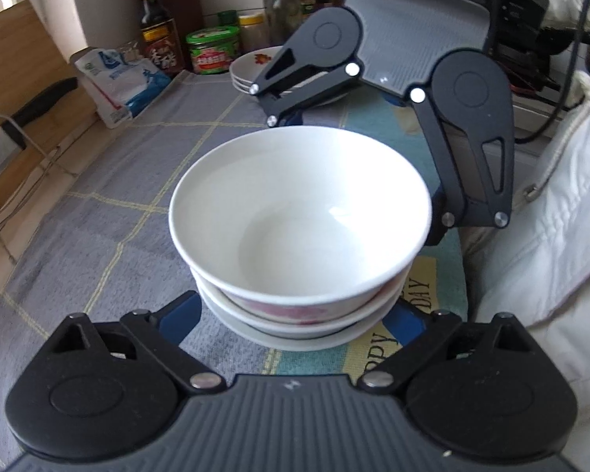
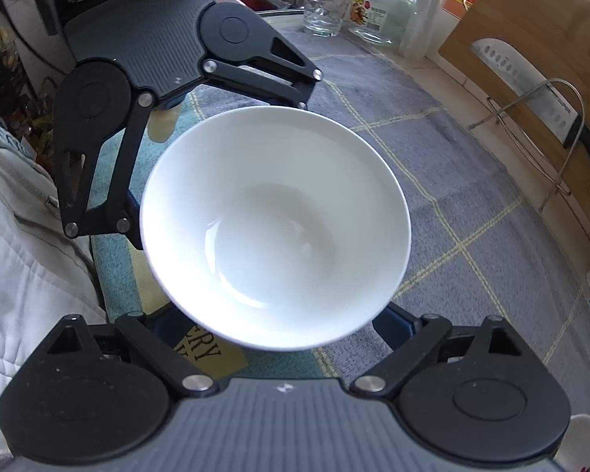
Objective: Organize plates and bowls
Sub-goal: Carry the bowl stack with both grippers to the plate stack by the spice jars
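Left wrist view shows a stack of bowls (image 1: 299, 232) on a grey checked cloth (image 1: 110, 212) over the counter, with the left gripper (image 1: 295, 318) spread wide around its base, touch unclear. The right gripper (image 2: 275, 314) is equally wide on the opposite side. Behind stand stacked plates (image 1: 251, 67), sauce bottles (image 1: 157, 35), a cutting board (image 2: 531, 39) and a wire rack (image 2: 546, 129).

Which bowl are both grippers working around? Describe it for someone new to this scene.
On the grey checked cloth, between the two open grippers, stands a stack of bowls. It is the top bowl: plain white inside, unlike the flower-printed plates by the jars.
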Tool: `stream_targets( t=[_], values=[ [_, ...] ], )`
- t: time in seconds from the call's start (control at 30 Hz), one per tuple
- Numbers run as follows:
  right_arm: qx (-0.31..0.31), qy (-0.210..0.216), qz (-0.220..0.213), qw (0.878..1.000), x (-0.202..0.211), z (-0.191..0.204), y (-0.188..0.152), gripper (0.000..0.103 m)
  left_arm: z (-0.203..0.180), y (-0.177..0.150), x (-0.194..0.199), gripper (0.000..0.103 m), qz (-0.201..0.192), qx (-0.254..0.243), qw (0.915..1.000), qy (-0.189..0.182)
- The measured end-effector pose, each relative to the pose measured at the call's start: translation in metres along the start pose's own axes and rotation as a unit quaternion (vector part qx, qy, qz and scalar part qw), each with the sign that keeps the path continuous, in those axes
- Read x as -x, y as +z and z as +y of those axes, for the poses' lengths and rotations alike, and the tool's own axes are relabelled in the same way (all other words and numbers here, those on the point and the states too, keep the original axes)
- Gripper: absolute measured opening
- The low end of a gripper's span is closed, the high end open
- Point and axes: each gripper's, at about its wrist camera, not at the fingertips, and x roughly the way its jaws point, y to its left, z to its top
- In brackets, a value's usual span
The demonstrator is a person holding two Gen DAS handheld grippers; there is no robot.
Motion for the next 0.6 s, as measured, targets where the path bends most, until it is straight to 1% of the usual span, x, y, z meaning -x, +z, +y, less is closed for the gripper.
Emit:
stream_targets(
  t=[0.13, 0.2, 0.6],
  values=[
    [0.007, 0.011, 0.002, 1.0, 0.001, 0.0, 0.001, 0.097, 0.0, -0.001, 0.003, 0.093, 0.0, -0.012, 0.9998, -0.015],
    [0.009, 0.021, 0.002, 1.0, 0.0, -0.002, 0.002, 0.094, 0.002, -0.002, 0.003, 0.093, 0.0, -0.016, 0.9997, -0.02],
    [0.004, 0.045, 0.01, 0.999, -0.004, -0.009, 0.005, 0.094, 0.013, 0.0, 0.0, 0.092, 0.002, -0.028, 0.9984, -0.05]
  ],
)
